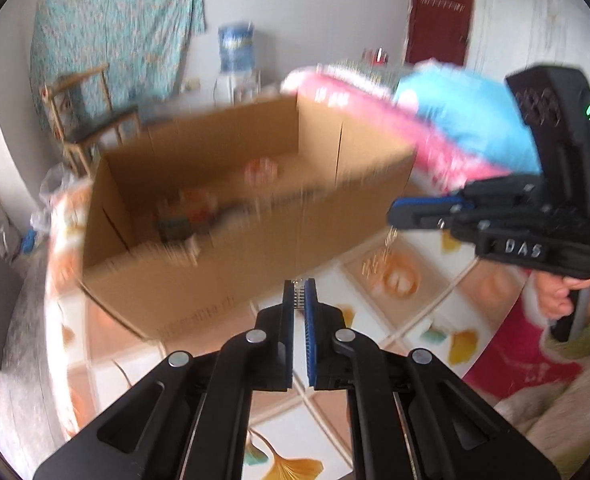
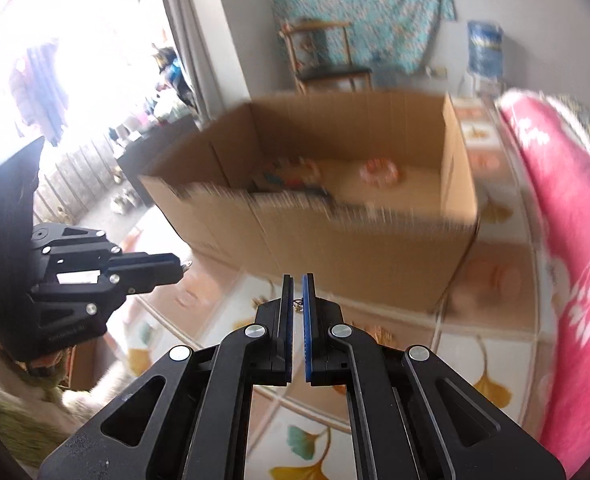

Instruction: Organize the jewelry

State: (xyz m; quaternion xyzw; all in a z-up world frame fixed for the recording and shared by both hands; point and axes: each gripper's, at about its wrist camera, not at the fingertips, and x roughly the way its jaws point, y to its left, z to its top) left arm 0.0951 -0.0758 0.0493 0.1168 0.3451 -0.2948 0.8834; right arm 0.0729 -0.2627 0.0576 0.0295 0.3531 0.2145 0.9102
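Carrying jewelry toward the open cardboard box [image 1: 231,216] at 12 o'clock on the tiled bench [image 1: 407,320]; judged mid-transfer, next move a lift over its near wall. Pink bedding [image 2: 567,240] crowds 3 o'clock. Left tool [image 1: 299,296] is pinched narrow on a small beaded piece [image 1: 299,300], right tool [image 2: 298,296] likewise on a gold trinket [image 2: 297,305].

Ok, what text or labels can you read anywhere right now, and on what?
"DAS": white letters on the right gripper body, left wrist view.
Print on the cardboard box front: too blurred to read.
White marks on the pink package: blurred, unreadable.
Label on the blue water jug: unreadable.
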